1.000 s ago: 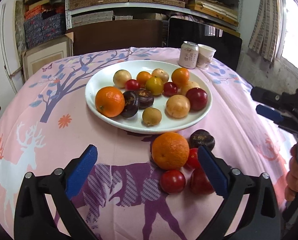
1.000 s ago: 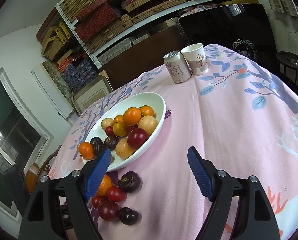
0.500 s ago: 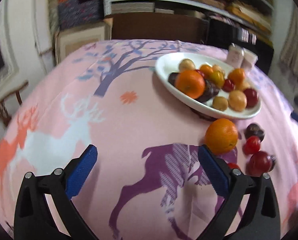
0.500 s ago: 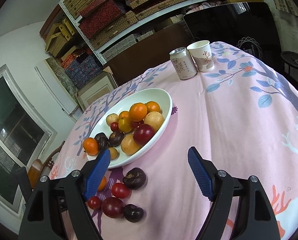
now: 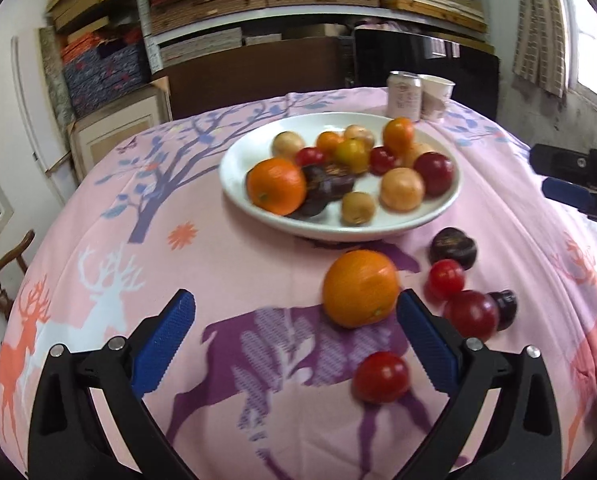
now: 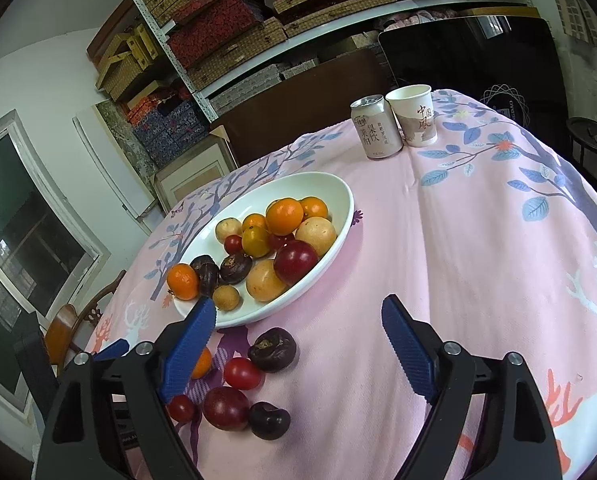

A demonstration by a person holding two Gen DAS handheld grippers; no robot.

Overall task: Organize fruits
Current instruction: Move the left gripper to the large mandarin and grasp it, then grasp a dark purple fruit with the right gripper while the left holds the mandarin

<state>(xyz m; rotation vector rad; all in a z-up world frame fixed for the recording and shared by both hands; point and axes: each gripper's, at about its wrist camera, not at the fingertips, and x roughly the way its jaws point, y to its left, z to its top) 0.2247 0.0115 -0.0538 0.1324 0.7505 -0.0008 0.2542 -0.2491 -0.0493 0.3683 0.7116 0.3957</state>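
A white plate (image 5: 234, 184) (image 6: 338, 236) holds several fruits: oranges, red plums, yellow and dark ones. On the pink cloth in front of it lie a loose orange (image 5: 360, 288), a dark fruit (image 5: 453, 248) (image 6: 273, 349), red tomatoes (image 5: 381, 377) (image 6: 242, 373) and a red plum (image 5: 471, 315) (image 6: 225, 407). My left gripper (image 5: 294, 344) is open and empty, the orange just inside its right finger. My right gripper (image 6: 298, 344) is open and empty above the cloth, right of the loose fruits.
A drink can (image 6: 375, 127) (image 5: 404, 95) and a paper cup (image 6: 414, 115) stand at the table's far side. Shelves with boxes stand behind the table. A wooden chair (image 6: 74, 320) stands at the left. The right gripper shows at the right edge of the left wrist view (image 5: 574, 188).
The left gripper has swung back to the right toward the plate and loose fruits, after turning left. The right gripper has drifted slightly. Both stay open.
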